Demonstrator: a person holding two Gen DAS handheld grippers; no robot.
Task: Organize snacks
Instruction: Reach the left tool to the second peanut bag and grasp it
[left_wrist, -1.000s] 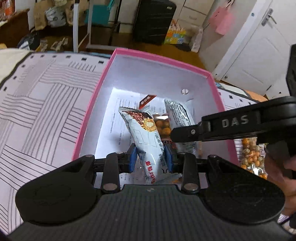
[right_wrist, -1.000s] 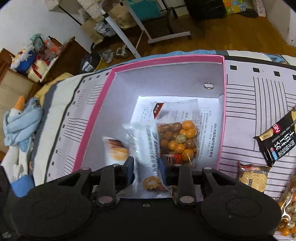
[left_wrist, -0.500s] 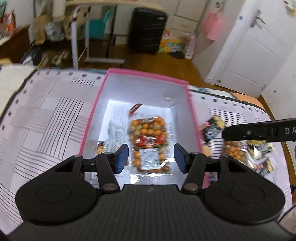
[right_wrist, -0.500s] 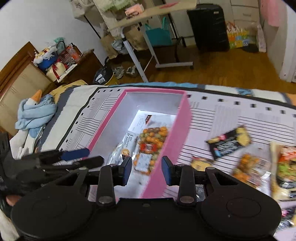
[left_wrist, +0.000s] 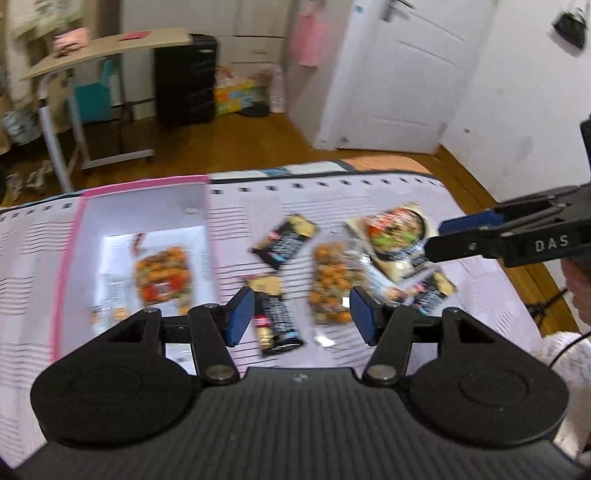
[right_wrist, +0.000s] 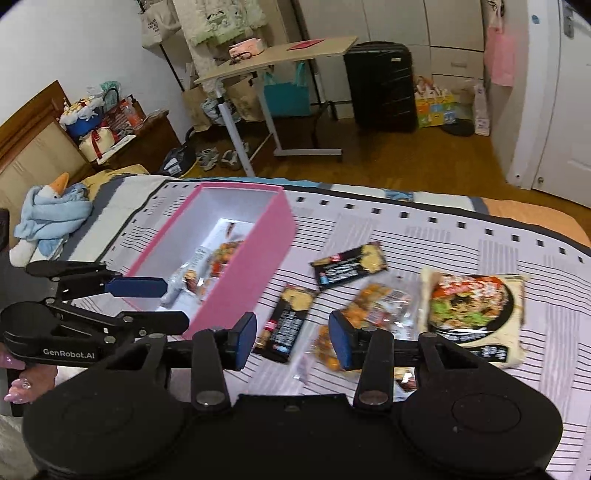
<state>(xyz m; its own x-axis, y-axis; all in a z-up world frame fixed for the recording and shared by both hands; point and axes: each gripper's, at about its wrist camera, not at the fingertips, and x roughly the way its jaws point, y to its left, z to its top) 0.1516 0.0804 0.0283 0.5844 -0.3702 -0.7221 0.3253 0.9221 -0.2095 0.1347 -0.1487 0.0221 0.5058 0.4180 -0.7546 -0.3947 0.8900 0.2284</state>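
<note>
My left gripper (left_wrist: 301, 314) and my right gripper (right_wrist: 291, 341) are both empty, and their jaws have just been opening, with nothing between them. The pink box (right_wrist: 255, 266) sits near the far left side of the bed cover (right_wrist: 461, 251), and a bag of orange balls (left_wrist: 162, 277) lies inside it. More snacks wait on the cover to the right of the box: a black packet (right_wrist: 349, 266), another black packet (right_wrist: 286, 325), a clear bag of orange bits (right_wrist: 376, 306) and a big noodle pack (right_wrist: 476, 306). I think I should pick one snack for each gripper, come down over its middle, squeeze softly, then carry it over the pink wall.
</note>
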